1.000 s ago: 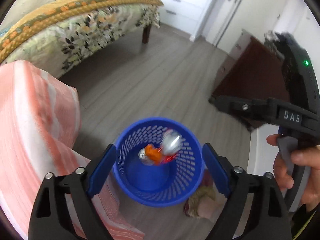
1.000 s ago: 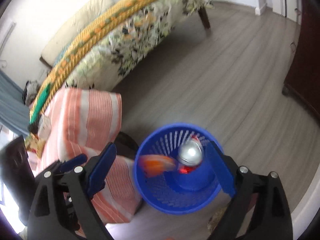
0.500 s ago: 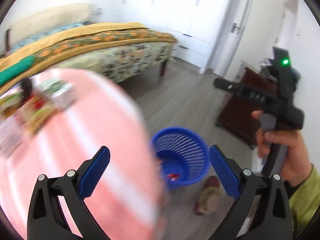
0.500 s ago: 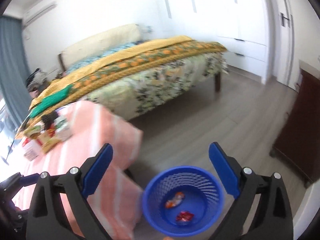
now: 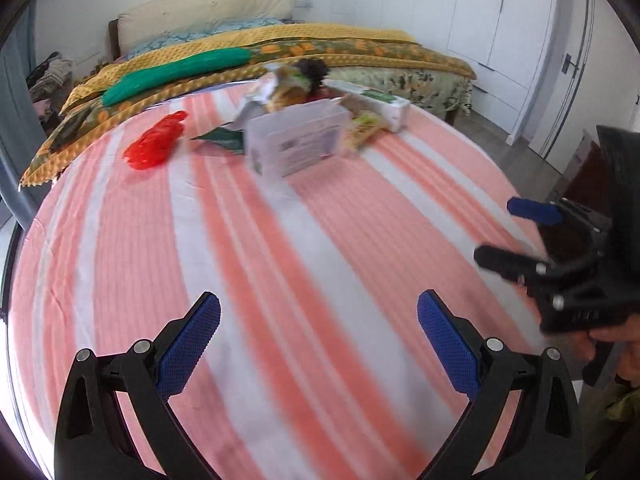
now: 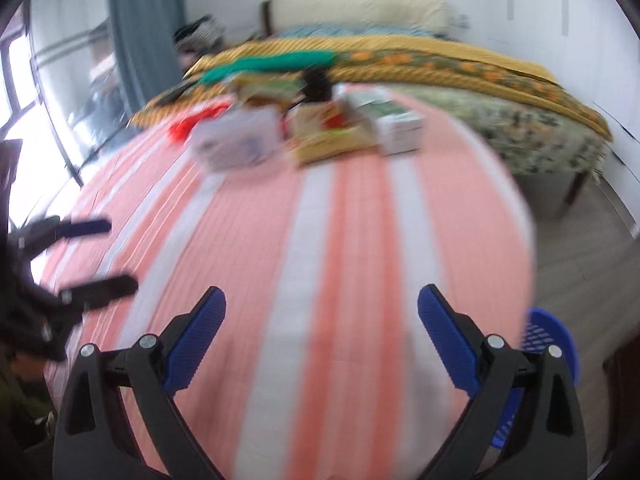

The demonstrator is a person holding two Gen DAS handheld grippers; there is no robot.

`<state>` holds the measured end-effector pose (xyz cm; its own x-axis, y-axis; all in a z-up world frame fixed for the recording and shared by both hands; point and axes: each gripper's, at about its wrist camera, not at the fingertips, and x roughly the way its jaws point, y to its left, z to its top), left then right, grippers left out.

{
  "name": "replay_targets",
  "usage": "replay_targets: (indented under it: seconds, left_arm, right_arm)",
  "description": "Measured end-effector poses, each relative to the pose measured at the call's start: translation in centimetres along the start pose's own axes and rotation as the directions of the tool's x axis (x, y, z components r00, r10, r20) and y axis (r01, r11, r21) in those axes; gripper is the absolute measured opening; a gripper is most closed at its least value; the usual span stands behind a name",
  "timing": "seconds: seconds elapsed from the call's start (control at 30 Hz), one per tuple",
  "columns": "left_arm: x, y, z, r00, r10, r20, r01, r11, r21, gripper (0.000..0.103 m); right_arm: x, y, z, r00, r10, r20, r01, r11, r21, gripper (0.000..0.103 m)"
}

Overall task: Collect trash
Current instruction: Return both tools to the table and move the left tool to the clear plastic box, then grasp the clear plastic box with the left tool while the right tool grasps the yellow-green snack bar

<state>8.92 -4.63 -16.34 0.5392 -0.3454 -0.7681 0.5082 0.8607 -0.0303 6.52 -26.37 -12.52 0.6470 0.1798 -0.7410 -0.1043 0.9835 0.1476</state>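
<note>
Across striped table — crumpled red wrapper, wrappers heaped behind clear box.

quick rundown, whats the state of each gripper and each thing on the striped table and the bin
left gripper: open, empty, above the cloth
right gripper: open, empty
white box: lying on the striped table, closed
red wrapper: crumpled, alone, left of the box
snack pile: heaped behind the box
blue bin: on the floor beside the table, contents hidden
</note>
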Motion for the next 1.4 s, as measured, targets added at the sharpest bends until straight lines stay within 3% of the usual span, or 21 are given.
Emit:
replay_targets:
  seconds: [0.2, 0.47, 0.53, 0.63, 0.7, 0.73, 0.87, 0.93, 1.0, 1.1, 1.13, 1.2, 1.3, 1.4]
  left_arm:
    - [1.3, 2.2, 4.1, 0.998, 0.000, 0.064, -0.011, 0.986, 0.169, 0.098]
    - [7.5, 3.2, 10.4, 0.999, -0.048, 0.004, 0.045, 0.963, 0.264, 0.096]
    - [8.3, 2.8, 10.8, 0.999, -0.049, -0.009, 0.049, 0.949, 0.311, 0.086]
    - [8.5, 2.1, 10.6, 0.996, -0.078, -0.036, 0.086, 0.932, 0.353, 0.055]
    - [8.1, 2.1, 10.3, 0.995, -0.088, -0.040, 0.096, 0.936, 0.339, 0.040]
    - [7.7, 2.0, 10.1, 0.994, -0.104, -0.045, 0.113, 0.939, 0.323, 0.037]
    - [4.9, 2.8, 7.4, 0.988, -0.135, -0.074, 0.147, 0.968, 0.202, 0.035]
    - [3.6, 4.1, 5.6, 0.980, -0.171, -0.101, 0.180, 0.980, 0.088, 0.035]
    - [2.7, 6.5, 4.4, 0.968, -0.228, -0.101, 0.223, 0.973, -0.060, 0.035]
    - [1.8, 10.2, 3.6, 0.956, -0.280, -0.081, 0.255, 0.938, -0.235, 0.037]
    - [1.7, 11.0, 3.6, 0.963, -0.260, -0.073, 0.234, 0.939, -0.253, 0.041]
    - [1.3, 12.5, 3.9, 0.978, -0.199, -0.061, 0.176, 0.947, -0.270, 0.062]
    - [1.0, 13.7, 4.3, 0.991, -0.126, -0.051, 0.107, 0.956, -0.273, 0.077]
    - [1.1, 13.0, 4.6, 0.993, -0.108, -0.038, 0.097, 0.971, -0.220, 0.096]
  right_arm:
    - [1.6, 2.2, -0.6, 0.999, 0.021, -0.038, -0.021, 1.000, -0.019, 0.094]
    - [-0.3, 1.9, -1.1, 1.000, 0.005, 0.021, -0.005, 1.000, 0.000, 0.094]
    - [-0.6, 1.6, -1.1, 0.999, -0.002, 0.036, 0.002, 1.000, 0.004, 0.094]
    - [-1.1, 1.2, -1.1, 0.998, -0.007, 0.057, 0.007, 1.000, 0.007, 0.094]
    - [-1.3, 0.9, -1.1, 0.997, -0.007, 0.075, 0.006, 1.000, 0.016, 0.094]
    - [-1.5, 0.8, -1.1, 0.997, -0.005, 0.081, 0.004, 1.000, 0.018, 0.094]
    - [-2.1, 0.6, -0.9, 0.995, -0.004, 0.102, 0.002, 1.000, 0.018, 0.094]
    - [-2.4, 0.5, -0.8, 0.994, 0.005, 0.110, -0.008, 1.000, 0.025, 0.094]
    - [-2.6, 0.3, -0.7, 0.993, 0.020, 0.114, -0.024, 0.999, 0.035, 0.094]
    - [-2.6, 0.3, -0.7, 0.993, 0.028, 0.115, -0.033, 0.999, 0.040, 0.094]
    - [-2.5, 0.3, -0.8, 0.993, 0.030, 0.113, -0.034, 0.999, 0.042, 0.094]
    - [-2.5, 0.3, -0.9, 0.994, 0.032, 0.109, -0.037, 0.998, 0.048, 0.094]
    - [-2.8, 0.4, -1.0, 0.993, 0.025, 0.117, -0.031, 0.998, 0.047, 0.094]
    - [-2.7, 0.2, -1.2, 0.994, 0.016, 0.113, -0.022, 0.998, 0.055, 0.094]
